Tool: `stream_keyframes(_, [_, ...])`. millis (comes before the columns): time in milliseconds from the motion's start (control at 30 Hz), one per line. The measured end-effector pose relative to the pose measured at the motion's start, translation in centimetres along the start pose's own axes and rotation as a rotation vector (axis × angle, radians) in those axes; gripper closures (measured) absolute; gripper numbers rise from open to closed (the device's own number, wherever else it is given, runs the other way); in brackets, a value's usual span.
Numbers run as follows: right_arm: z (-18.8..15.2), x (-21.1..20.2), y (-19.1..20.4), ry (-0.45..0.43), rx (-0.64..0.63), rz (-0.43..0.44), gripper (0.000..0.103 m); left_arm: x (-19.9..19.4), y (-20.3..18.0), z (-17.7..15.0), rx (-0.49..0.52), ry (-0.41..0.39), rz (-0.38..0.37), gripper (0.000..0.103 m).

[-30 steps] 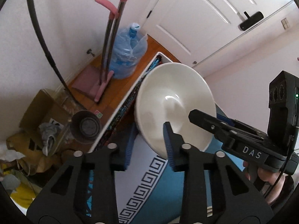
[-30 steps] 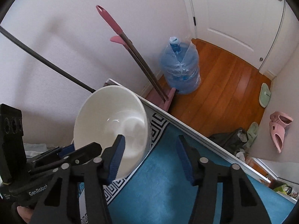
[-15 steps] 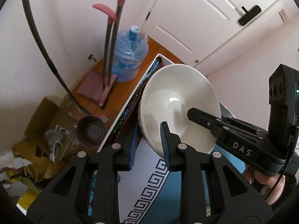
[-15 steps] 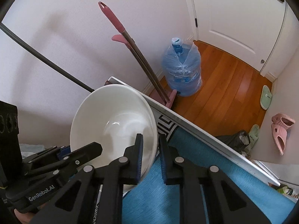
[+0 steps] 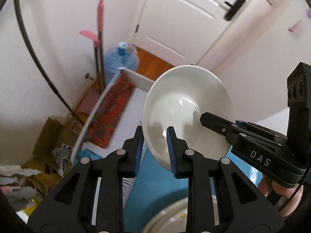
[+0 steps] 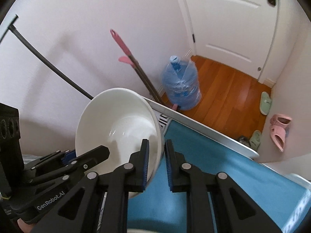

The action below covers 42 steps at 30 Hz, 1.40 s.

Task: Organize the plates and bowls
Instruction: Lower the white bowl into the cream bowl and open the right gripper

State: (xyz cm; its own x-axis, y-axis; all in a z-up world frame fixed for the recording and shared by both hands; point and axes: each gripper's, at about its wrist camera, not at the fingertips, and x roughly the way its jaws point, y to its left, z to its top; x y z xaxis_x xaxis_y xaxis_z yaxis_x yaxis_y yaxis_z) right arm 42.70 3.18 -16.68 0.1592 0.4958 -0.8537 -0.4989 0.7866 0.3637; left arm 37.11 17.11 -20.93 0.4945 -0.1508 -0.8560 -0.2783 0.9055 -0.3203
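the white bowl (image 5: 186, 108) hangs in the air between the two grippers, tilted so its hollow faces both cameras, well above the blue-covered surface (image 6: 223, 174). it looks like glazed ceramic: stiff, smooth and probably slippery, with some weight and a rim that would chip or shatter if dropped. the rim is the only sensible place to take it, one pad inside and one outside, and two opposite holds keep it from swinging.

the left gripper (image 5: 154, 145) is clenched on the near rim, its blue pads (image 5: 171, 147) either side of the wall. the right gripper (image 6: 156, 164) is likewise clamped on the opposite edge, having just been closing onto it, with the bowl wall between its jaws. each gripper shows in the other's view, reaching in from the side.

just below the left gripper, at the bottom of its view, the pale rim of another dish (image 5: 165, 215) shows on the surface; what kind cannot be told. beyond the bowl lie the surface's white edge (image 6: 194, 120), a patterned cloth (image 5: 110, 112), a water jug (image 6: 180, 89), pink-handled mops (image 6: 128, 56) and a white door (image 6: 233, 23).
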Motion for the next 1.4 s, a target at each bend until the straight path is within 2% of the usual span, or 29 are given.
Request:
stream_keyframes(200, [-4.1, -8.2, -2.6, -0.065, 0.048, -0.044, 0.088, -4.3, -7.6, -3.8, 0.086, -0.019, -0.057, 0.082])
stream_keyframes(400, [-10.2, -16.5, -6.9, -0.138, 0.098, -0.115, 0.088, -6.8, -16.0, -9.1, 0.162, -0.011, -0.129, 0.082])
stream_keyframes(633, [-18.4, -23.7, -11.8, -0.167, 0.168, -0.186, 0.088, -8.2, -24.1, -15.9, 0.244, 0.011, -0.196, 0.082])
stream_keyframes(733, [-21.3, -25.6, -13.7, -0.166, 0.198, -0.217, 0.088, -7.6, -26.7, -18.6, 0.272, 0.049, -0.22, 0.082])
stream_keyframes(867, [-25.0, -26.7, -16.1, -0.153, 0.26, -0.236, 0.088, -6.3, -29.2, -21.4, 0.308, 0.118, -0.234, 0.082])
stream_keyframes(1033, [-28.1, -26.0, -18.2, -0.12, 0.332, -0.256, 0.088, -3.8, -30.9, -23.8, 0.356, 0.201, -0.22, 0.082])
stream_keyframes(1200, [-30.2, -23.9, -19.5, -0.08, 0.387, -0.245, 0.088, -1.3, -31.4, -25.4, 0.398, 0.266, -0.163, 0.082])
stream_keyframes(1400, [-31.2, -22.1, -19.7, -0.068, 0.387, -0.26, 0.088, -0.3, -31.7, -26.2, 0.491, 0.265, -0.069, 0.082])
